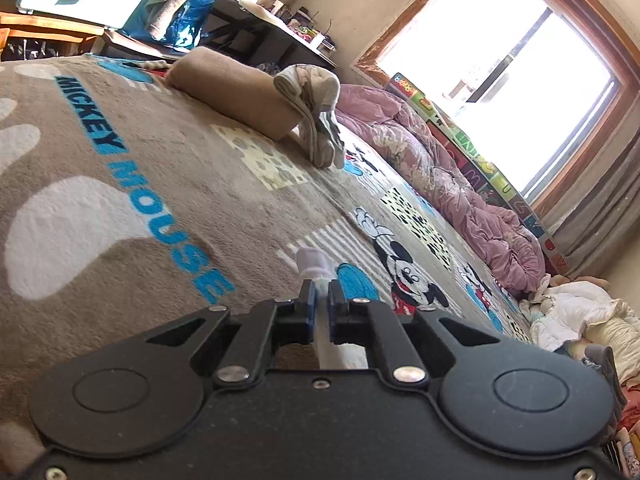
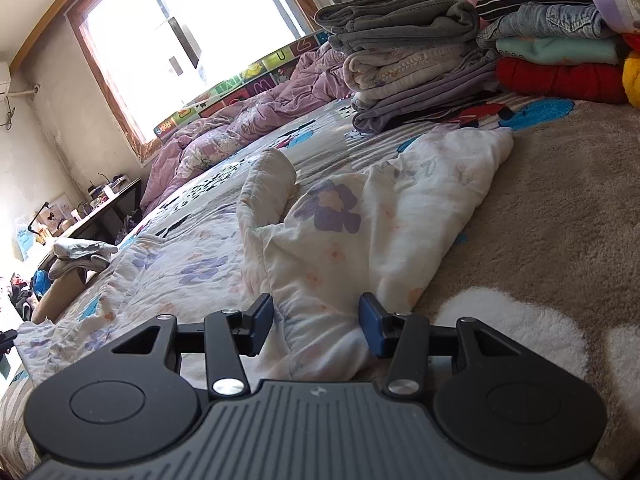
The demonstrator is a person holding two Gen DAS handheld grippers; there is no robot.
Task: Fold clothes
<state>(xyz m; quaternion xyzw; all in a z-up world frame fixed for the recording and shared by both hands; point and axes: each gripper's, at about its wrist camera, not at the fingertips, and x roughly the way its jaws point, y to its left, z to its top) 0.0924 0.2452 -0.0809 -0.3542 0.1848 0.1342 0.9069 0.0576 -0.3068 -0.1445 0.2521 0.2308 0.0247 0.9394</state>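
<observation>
A white garment with purple flowers [image 2: 340, 216] lies crumpled on the brown Mickey Mouse blanket [image 2: 560, 216]. My right gripper [image 2: 316, 308] is open low over its near end, and a fold of the cloth lies between the two blue pads without being pinched. In the left wrist view my left gripper [image 1: 320, 292] is shut on a thin pale piece of cloth [image 1: 314, 262] whose white-lavender tip pokes out past the fingertips, just above the blanket [image 1: 120, 208]. How this cloth joins the floral garment is not visible.
Two stacks of folded clothes [image 2: 420, 40] stand at the far right of the bed. A tan roll [image 1: 236, 92] with a grey-white garment [image 1: 316, 116] draped over it lies further up. A pink quilt [image 1: 440, 176] lines the window side. A dark desk [image 1: 256, 28] stands beyond.
</observation>
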